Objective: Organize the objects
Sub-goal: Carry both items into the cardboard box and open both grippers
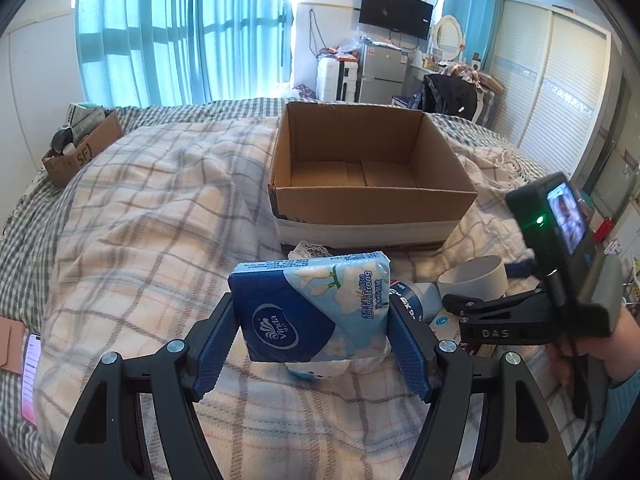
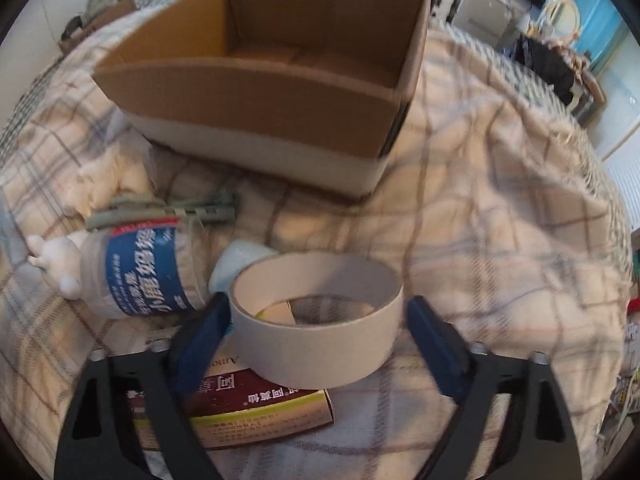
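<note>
My left gripper (image 1: 310,316) is shut on a blue Vinda tissue pack (image 1: 316,308) and holds it just above the plaid blanket, in front of an open, empty cardboard box (image 1: 372,208). My right gripper (image 2: 316,312) has its blue pads on either side of a beige tape roll (image 2: 320,320), the left pad touching it and a small gap at the right pad; the view is blurred. The roll also shows in the left wrist view (image 1: 474,280). The box (image 2: 256,104) stands just beyond the roll.
A white bottle with a blue label (image 2: 132,268), a dark red box (image 2: 248,408), grey-green plastic pieces (image 2: 168,210) and a white fluffy item (image 2: 108,184) lie on the blanket. A small cardboard box (image 1: 80,152) sits far left; a phone (image 1: 30,376) lies at the left edge.
</note>
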The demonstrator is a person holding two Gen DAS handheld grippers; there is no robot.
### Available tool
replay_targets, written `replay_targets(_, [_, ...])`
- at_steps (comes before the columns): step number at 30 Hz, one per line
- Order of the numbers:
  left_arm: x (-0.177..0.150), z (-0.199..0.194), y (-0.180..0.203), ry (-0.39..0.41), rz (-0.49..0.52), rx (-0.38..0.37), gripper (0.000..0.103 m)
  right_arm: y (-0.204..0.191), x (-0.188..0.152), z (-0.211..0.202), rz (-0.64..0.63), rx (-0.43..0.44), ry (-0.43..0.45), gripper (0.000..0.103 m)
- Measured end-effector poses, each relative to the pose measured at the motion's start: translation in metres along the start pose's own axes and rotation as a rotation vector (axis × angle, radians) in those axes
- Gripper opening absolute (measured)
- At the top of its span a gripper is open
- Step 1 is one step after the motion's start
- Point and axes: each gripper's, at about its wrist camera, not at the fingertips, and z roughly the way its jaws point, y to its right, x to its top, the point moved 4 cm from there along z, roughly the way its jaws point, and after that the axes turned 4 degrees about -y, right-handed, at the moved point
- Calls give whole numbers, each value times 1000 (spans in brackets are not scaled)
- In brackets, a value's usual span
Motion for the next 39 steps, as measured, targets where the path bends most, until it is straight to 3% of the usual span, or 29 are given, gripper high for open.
replay_targets(3, [1,-2,0,1,2,-7,74,3,-2,-11,24,15,34,79])
replay_targets(9, [26,-15,5,30,12,-25,74,10,14,-102,33,9,271,78])
replay_targets(15, [90,-22,21,87,34,-64,74,10,53,-184,25,17,459,78])
replay_targets(19, [131,-9,28,102,50,-70,74,15,89,-206,37,38,522,78])
replay_targets(24, [168,31,31,88,72,-81,74,24,135,-190,50,51,522,78])
replay_targets(29, [171,78,37,27,118,-110,74,24,170,-144,64,93,467,78])
replay_targets(34, [165,114,38,-9,133,-112,76,29,181,-103,75,120,423,79])
replay_targets(35, [164,118,38,-9,137,-113,78,30,182,-96,80,124,419,79])
replay_targets(38, [161,124,35,-23,124,-108,103,38,181,-84,94,141,397,87])
replay_targets(39, [160,123,34,-18,117,-105,103,42,178,-84,104,139,403,90])
